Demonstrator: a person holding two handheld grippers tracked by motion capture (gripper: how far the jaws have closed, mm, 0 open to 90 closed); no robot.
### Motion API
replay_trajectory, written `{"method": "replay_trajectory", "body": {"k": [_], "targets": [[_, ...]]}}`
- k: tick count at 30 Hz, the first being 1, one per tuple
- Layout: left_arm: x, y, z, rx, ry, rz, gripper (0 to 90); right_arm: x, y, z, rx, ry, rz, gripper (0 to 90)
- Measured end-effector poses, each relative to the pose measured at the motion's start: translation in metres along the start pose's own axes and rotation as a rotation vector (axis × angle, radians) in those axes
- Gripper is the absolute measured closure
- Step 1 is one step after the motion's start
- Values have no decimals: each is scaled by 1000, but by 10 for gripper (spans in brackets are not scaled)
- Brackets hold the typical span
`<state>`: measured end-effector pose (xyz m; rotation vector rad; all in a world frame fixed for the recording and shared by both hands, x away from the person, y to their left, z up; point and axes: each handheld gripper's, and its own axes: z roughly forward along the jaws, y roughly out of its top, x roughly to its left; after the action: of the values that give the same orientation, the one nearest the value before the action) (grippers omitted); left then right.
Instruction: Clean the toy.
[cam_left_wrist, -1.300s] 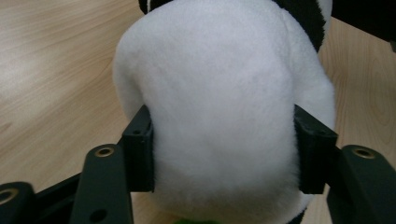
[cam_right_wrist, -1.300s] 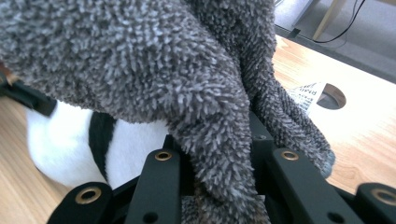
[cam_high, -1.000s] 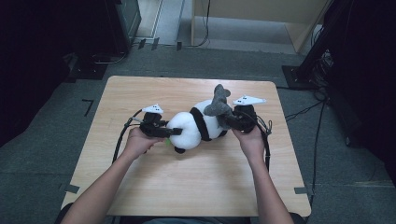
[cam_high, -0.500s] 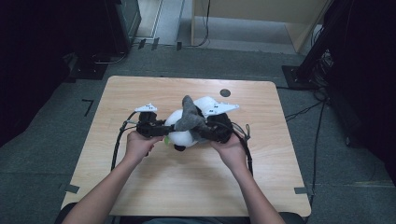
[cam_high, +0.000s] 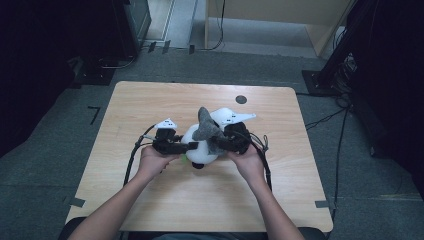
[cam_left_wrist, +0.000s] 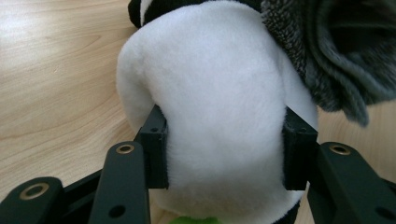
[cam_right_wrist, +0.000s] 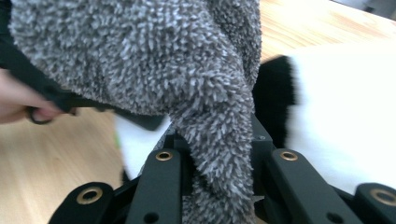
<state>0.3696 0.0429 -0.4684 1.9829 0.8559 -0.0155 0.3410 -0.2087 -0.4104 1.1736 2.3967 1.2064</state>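
two grippers meet at the middle of the wooden table (cam_high: 150, 110), one from each side of a plush panda (cam_high: 200, 150).

left gripper (cam_high: 186, 147): jaws clamped on the panda's white body, one pad pressed into each flank. in the left gripper view the white fur (cam_left_wrist: 219, 116) bulges between and above the pads (cam_left_wrist: 156, 144), and the toy sits deep between the jaws. its jaws have just been opening a little, with the panda between them and the pads pressing on it.

right gripper (cam_high: 220, 142): jaws clenched on a grey fuzzy cloth (cam_high: 205, 127). in the right gripper view a strip of the cloth (cam_right_wrist: 210, 154) runs down between the two jaws, and the rest spreads above them. the panda's black and white fur (cam_right_wrist: 336, 112) lies just beyond, at the right of that view.

the cloth stands up over the panda's top and rests against it.
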Motion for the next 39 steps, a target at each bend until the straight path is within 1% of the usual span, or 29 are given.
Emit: {"method": "replay_trajectory", "body": {"k": [2, 3, 5, 6, 7, 9, 10, 11, 12, 13, 14, 16, 17, 18, 20, 22, 23, 24, 25, 26, 28, 29, 30, 32, 34, 37, 39], "targets": [[-1, -1, 1, 3, 7, 12, 469, -2, -2, 4, 18, 12, 3, 745], [0, -1, 0, 4, 7, 8, 469, -2, -3, 6, 18, 10, 2, 746], [1, 0, 0, -1, 5, -17, 489, 3, -3, 8, 17, 12, -9, 751], [1, 1, -1, -11, -1, -36, 504, 7, -3, 8, 26, 25, -10, 754], [1, 2, -1, -18, -4, -50, 518, 11, -2, 10, 29, 44, -31, 755], [0, 3, -4, -36, 0, -53, 541, 22, -2, 12, 44, 38, -69, 755], [0, 4, -5, -50, -6, -61, 552, 28, -2, 13, 44, 42, -92, 755], [0, 6, -9, -75, -10, -75, 555, 33, -1, 12, 39, 47, -107, 756], [1, 8, -12, -95, -16, -90, 559, 39, 1, 10, 23, 64, -120, 756], [1, 9, -14, -107, -21, -100, 560, 44, 1, 10, 14, 81, -123, 756], [1, 10, -16, -124, -26, -107, 560, 49, 1, 10, 10, 86, -128, 756], [1, 12, -21, -148, -23, -116, 563, 60, -2, 15, 9, 102, -152, 760], [2, 12, -23, -155, -24, -129, 564, 65, -4, 19, 7, 114, -162, 762], [4, 13, -25, -164, -26, -146, 564, 68, -7, 23, 12, 128, -162, 765], [8, 13, -28, -192, -39, -174, 563, 73, -12, 34, 59, 147, -181, 767], [11, 14, -31, -232, -73, -214, 563, 78, -20, 47, 126, 141, -200, 767], [12, 16, -34, -251, -98, -235, 563, 80, -24, 54, 147, 126, -208, 767], [12, 16, -36, -258, -109, -239, 562, 79, -29, 62, 163, 92, -212, 767], [10, 17, -39, -264, -106, -231, 561, 77, -33, 67, 163, 70, -209, 767], [8, 18, -40, -261, -88, -207, 559, 71, -37, 71, 141, 45, -188, 768], [7, 18, -41, -247, -59, -184, 558, 58, -40, 70, 92, 49, -118, 768], [8, 18, -41, -245, -61, -194, 558, 51, -40, 67, 64, 57, -75, 768], [11, 17, -41, -249, -65, -203, 557, 45, -39, 64, 46, 66, -43, 767], [14, 16, -41, -259, -64, -214, 556, 38, -39, 59, 46, 69, -22, 767], [15, 16, -41, -263, -52, -214, 555, 32, -39, 56, 37, 54, -13, 767], [18, 16, -44, -271, -42, -219, 554, 20, -39, 52, 37, 24, 15, 767], [20, 16, -46, -276, -32, -217, 554, 12, -39, 47, 33, -7, 34, 767]]}}
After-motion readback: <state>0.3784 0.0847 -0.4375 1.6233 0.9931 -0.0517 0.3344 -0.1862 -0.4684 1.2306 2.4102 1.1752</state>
